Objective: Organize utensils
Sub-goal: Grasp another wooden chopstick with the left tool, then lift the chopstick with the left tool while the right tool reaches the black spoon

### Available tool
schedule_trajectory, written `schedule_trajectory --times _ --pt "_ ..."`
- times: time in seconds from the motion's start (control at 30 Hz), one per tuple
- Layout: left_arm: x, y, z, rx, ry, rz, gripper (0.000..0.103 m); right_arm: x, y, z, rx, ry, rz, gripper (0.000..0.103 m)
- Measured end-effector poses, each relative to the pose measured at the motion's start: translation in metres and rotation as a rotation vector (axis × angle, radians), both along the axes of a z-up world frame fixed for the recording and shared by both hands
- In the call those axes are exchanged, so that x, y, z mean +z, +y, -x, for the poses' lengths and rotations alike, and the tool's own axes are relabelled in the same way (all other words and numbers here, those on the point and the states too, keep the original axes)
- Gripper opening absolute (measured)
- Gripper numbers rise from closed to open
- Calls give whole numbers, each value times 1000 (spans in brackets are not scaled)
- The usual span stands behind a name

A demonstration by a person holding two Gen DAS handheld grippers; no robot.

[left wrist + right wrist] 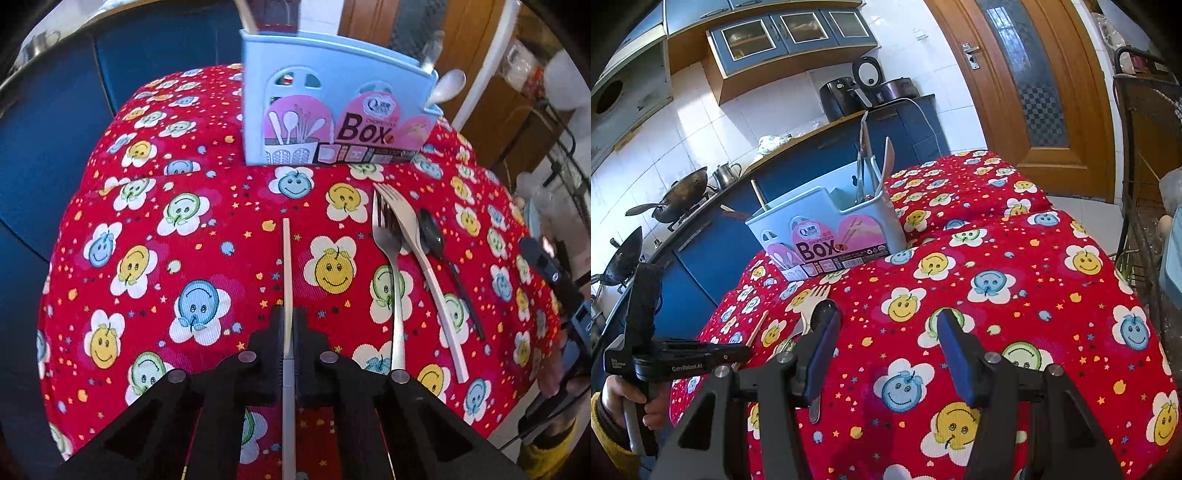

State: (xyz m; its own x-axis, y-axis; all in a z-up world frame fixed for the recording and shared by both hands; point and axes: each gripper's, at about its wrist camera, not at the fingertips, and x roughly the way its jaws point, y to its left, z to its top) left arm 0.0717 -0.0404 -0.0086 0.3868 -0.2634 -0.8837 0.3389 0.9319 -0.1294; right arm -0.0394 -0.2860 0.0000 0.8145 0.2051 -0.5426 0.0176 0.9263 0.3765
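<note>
- The left gripper [287, 325] was closed on a chopstick [287, 266], pinched near its middle so it could be lifted level from the red cloth [207, 229]
- The right gripper [886, 332] was held with fingers spread and nothing between them, probably kept ready
- Two forks [391, 266] and a dark spoon [430, 232] were left on the cloth, just before the blue box [332, 107], where utensils were already stood upright

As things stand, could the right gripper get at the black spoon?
Probably yes. The right gripper is open and empty, and the black spoon lies on the cloth just by its left finger, uncovered. The forks lie close alongside, so a clean pinch may be fiddly.
</note>
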Motion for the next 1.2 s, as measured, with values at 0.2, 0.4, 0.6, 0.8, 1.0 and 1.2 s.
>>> schedule_trajectory --times 0.2,0.4,0.6,0.8,1.0,1.2 --pt "4 14 4 25 -21 122 5 6 10 -4 23 36 49 58" --pt "12 29 5 61 -76 213 5 9 23 -12 63 89 88 58" --pt "27 43 8 96 -170 269 5 11 39 -24 125 157 128 58" --pt "38 53 11 112 -246 293 5 11 51 -37 183 236 161 58" --pt "46 56 14 121 -313 309 5 8 59 -48 232 318 189 50" --pt "51 59 15 132 -348 316 5 4 65 -62 288 409 199 36"
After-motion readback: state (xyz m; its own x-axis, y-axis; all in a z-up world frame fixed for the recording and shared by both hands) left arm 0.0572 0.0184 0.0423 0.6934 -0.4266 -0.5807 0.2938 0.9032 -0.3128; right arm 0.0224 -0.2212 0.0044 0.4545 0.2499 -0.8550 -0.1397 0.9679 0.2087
